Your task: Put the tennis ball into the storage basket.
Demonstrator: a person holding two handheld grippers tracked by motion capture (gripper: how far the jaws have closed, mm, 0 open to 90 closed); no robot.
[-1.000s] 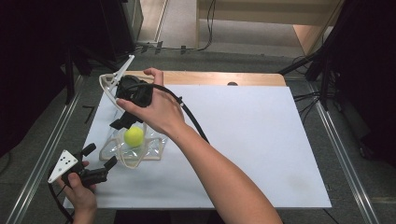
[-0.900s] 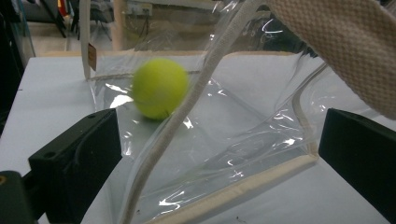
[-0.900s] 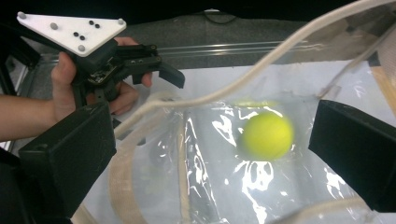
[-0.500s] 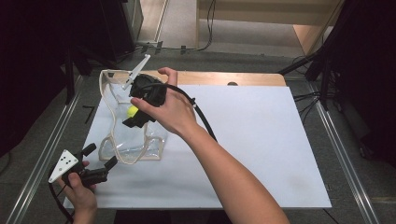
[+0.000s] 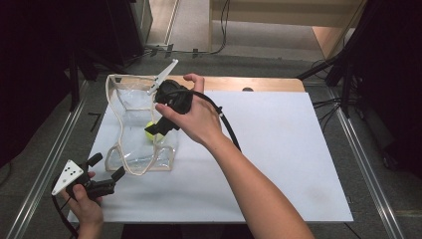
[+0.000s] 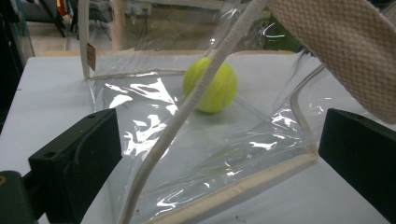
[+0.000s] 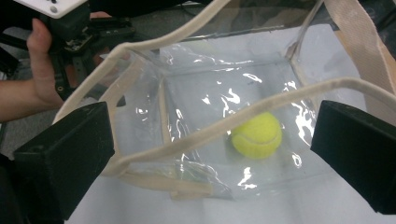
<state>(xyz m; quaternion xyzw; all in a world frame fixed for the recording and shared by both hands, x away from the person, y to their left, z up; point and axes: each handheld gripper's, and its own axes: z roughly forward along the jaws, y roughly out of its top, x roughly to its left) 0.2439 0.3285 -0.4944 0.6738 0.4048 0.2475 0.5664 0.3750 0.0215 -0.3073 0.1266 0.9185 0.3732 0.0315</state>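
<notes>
White-topped table [image 5: 278, 149] on grey floor [image 5: 45, 144], dark curtains, wooden furniture [image 5: 278, 7] behind.

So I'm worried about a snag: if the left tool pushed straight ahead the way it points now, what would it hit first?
Probably the cream webbing handle strap crossing between its open jaws, then the clear plastic tote bag. The yellow tennis ball sits farther in, behind the film. Depth to the strap is hard to judge.

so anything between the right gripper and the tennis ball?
Yes. The clear bag's cream strap runs across between the open right gripper and the tennis ball, which lies inside the bag on its bottom.
</notes>
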